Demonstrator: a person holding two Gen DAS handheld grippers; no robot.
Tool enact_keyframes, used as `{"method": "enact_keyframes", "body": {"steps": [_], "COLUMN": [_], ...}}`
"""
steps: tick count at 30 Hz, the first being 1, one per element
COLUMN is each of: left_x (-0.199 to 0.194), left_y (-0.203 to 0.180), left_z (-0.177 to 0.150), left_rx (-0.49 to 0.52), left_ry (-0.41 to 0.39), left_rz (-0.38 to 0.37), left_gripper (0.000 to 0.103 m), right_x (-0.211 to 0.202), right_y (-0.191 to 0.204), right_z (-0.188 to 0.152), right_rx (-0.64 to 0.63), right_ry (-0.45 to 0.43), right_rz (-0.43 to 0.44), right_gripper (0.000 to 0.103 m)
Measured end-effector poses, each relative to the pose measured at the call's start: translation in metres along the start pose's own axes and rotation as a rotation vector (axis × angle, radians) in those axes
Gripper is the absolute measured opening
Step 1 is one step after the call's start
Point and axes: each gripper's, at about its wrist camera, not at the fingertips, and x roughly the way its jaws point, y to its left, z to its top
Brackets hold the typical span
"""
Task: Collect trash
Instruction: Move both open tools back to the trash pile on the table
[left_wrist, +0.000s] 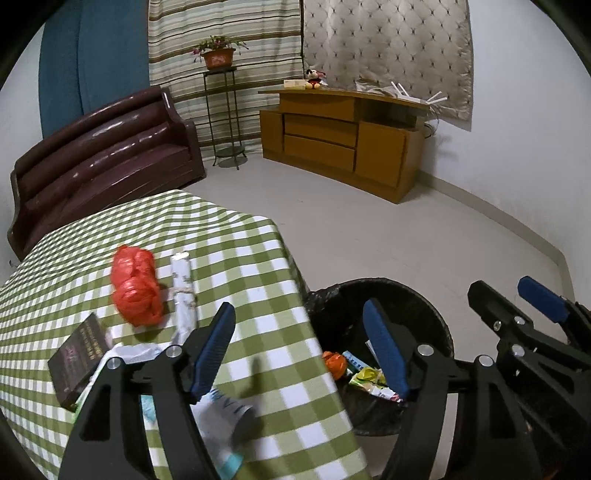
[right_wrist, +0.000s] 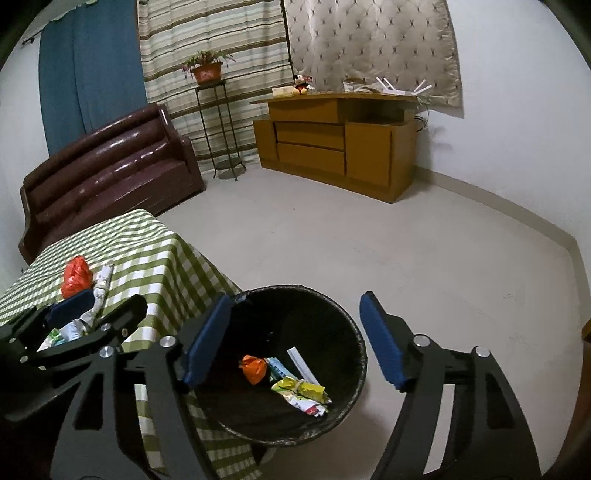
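A black trash bin (right_wrist: 332, 325) stands on the floor by the table's corner; it also shows in the left wrist view (left_wrist: 417, 306). Inside lie an orange bag (right_wrist: 254, 369), a yellow-green wrapper (right_wrist: 301, 395) and a white strip (right_wrist: 303, 367). My right gripper (right_wrist: 295, 339) is open and empty above the bin. My left gripper (left_wrist: 301, 350) is open and empty over the table's corner. On the green checked table (left_wrist: 258, 258) lie a crumpled orange bag (left_wrist: 135, 284), a rolled paper tube (left_wrist: 183, 291), a dark box (left_wrist: 79, 358) and a white-blue wrapper (left_wrist: 225, 424).
A brown sofa (left_wrist: 99, 155) stands behind the table. A plant stand (left_wrist: 225, 118) and a wooden cabinet (left_wrist: 340, 144) stand against the far wall. Bare floor (right_wrist: 369, 240) lies between the bin and the cabinet.
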Motion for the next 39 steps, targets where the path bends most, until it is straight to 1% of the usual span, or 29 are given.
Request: {"method": "enact_keyframes", "body": {"steps": [3,7,10,13,20,25,28,33,39], "left_x": [-0.012,-0.028,-0.039,-0.051,-0.066,-0.069,-0.065,-0.055,-0.049], "left_y": [0.012,0.037,0.056,0.081,0.132,0.160,0.173,0.187,0.198], "left_z": [-0.006,-0.014,-0.019,-0.029,-0.048,-0.058,-0.060,-0.064,-0.065], "left_rx": [-0.001,-0.014,-0.038,-0.061,-0.117,-0.154,-0.159,-0.135,-0.136], "left_ry": [-0.011,-0.014,-0.013,-0.013,0.007,0.021,0.033,0.055,0.072], "left_rz": [0.016,0.061,0.087,0.128,0.209,0.248,0.258,0.259,0.238], "left_gripper": [0.071,0.072,0.072,0.073,0.073,0.073,0.073,0.075,0.075], "right_x": [-0.004,-0.008,-0.012,-0.016,-0.022,-0.024,-0.024,-0.022,-0.015], "right_y": [0.007,0.022,0.036,0.056,0.095,0.115,0.123,0.130,0.135], "right_z": [-0.001,-0.006,-0.009,-0.013,-0.019,-0.020,-0.021,-0.023,-0.023], "right_rx": [-0.008,-0.018,-0.035,-0.063,-0.131,-0.162,-0.171,-0.180,-0.186], "right_ry": [0.001,0.012,0.023,0.034,0.053,0.058,0.063,0.071,0.087], "right_rz": [0.010,0.038,0.069,0.112,0.176,0.195,0.198,0.198,0.193], "right_gripper": [0.072,0.072,0.072,0.072,0.072,0.072,0.072,0.072,0.072]}}
